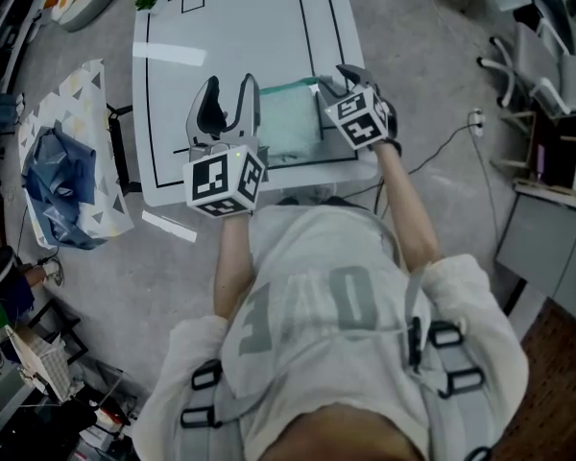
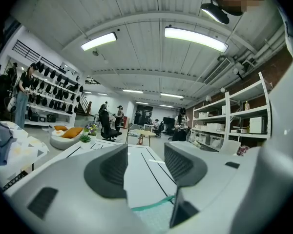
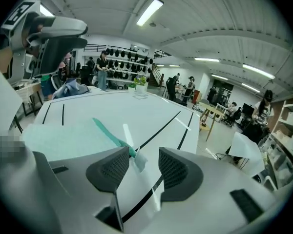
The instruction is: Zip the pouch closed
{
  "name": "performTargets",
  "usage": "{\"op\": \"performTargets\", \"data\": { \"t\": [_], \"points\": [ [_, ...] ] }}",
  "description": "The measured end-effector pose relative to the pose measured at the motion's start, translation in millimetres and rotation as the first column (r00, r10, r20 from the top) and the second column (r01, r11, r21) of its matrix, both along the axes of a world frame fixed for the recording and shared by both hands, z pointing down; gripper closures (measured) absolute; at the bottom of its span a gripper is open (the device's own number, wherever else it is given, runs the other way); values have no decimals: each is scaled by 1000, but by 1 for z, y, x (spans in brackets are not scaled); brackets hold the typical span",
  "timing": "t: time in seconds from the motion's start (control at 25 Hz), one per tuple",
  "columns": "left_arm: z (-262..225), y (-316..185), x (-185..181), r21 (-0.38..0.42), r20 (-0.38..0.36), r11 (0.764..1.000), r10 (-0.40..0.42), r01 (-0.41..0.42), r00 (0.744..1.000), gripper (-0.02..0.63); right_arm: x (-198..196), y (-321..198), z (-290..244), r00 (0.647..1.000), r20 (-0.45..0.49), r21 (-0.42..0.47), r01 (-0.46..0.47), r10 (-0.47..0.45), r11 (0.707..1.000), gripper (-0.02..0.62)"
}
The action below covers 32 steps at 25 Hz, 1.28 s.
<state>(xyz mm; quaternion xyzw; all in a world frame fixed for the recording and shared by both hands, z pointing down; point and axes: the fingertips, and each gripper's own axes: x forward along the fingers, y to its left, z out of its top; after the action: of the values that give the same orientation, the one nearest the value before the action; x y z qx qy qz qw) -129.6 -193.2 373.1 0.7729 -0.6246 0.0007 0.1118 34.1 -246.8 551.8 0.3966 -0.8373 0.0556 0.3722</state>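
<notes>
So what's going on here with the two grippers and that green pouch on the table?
A person stands at a white table with a gripper in each hand. A see-through green pouch lies flat near the table's front edge. The right gripper is at the pouch's right end, jaws apart, with the pale tab at the end of the teal zipper between them, not clamped. The left gripper is held level by the pouch's left end, open and empty.

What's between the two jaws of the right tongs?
The pouch's pale zipper tab, not yet gripped; the right gripper view shows it.
</notes>
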Motion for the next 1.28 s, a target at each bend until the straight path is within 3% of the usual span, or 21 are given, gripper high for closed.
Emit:
{"op": "performTargets", "data": {
  "t": [0.56,0.84,0.96,1.28],
  "points": [
    [3,2,-2,-15,7,1000,-11,11,1000,390,-2,-1,31,997,-59,-116,34,-41,993,434],
    [5,2,-4,-17,-10,1000,-13,13,1000,390,-1,0,35,1000,-21,-147,-3,0,989,529],
    [6,0,-6,-19,-13,1000,-16,15,1000,391,-1,1,32,1000,-5,-144,-9,8,990,568],
    [9,-2,-10,-28,-76,999,-21,19,997,391,-14,-1,-5,999,25,-85,22,-20,996,572]
  ]
}}
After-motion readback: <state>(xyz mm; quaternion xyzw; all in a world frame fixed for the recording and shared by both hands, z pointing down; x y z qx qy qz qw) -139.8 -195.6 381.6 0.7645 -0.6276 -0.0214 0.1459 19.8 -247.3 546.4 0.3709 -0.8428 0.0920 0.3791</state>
